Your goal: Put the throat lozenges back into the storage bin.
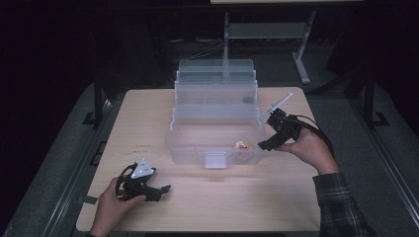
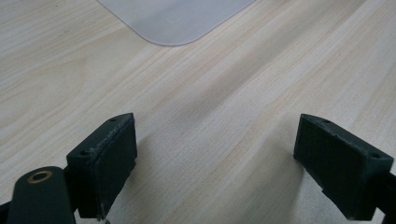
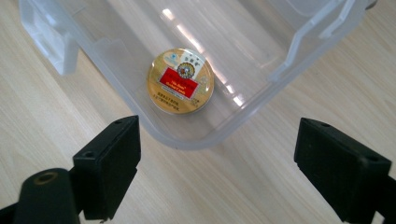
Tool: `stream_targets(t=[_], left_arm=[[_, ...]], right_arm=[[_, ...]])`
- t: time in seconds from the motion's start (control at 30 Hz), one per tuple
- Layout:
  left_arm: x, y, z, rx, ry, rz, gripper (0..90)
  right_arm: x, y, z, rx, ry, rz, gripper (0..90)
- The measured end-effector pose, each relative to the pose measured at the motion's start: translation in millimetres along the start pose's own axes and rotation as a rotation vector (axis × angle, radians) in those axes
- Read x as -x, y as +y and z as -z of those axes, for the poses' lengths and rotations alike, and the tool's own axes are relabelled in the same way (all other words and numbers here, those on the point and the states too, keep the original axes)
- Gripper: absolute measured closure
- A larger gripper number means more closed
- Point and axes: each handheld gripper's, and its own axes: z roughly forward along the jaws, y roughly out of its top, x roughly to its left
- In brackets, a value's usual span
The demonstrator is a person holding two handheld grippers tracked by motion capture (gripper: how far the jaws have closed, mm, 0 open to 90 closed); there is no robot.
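Observation:
A clear plastic tiered box (image 1: 215, 143) stands open in the middle of the wooden table, its trays stepped back toward the far side. A round gold tin with a red label (image 3: 180, 80) lies in the box's bottom compartment near the right front corner (image 1: 243, 145). My right gripper (image 1: 267, 145) hovers open just outside that corner, its jaws wide apart and empty (image 3: 215, 168). My left gripper (image 1: 160, 190) rests low over the table near the front left, open and empty (image 2: 215, 163). A corner of the box (image 2: 173, 21) lies ahead of it.
The table's front edge (image 1: 197, 230) runs just behind the left hand. A thin clear lever or handle (image 1: 279, 102) sticks out at the box's right rear. A metal stand (image 1: 267, 34) and dark floor lie beyond the table.

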Motion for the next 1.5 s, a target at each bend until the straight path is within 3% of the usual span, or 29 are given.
stream_targets(t=[0.73, 1.5], left_arm=[[0.4, -0.1, -0.2, 0.003, 0.0, 0.006, 12.3], [0.3, -0.2, -0.3, 0.003, -0.001, 0.004, 12.4]], right_arm=[[1.4, -44.2, 4.6, 0.059, -0.025, -0.011, 9.2], [-0.8, -98.8, -6.2, 0.141, -0.022, -0.076, 9.2]])
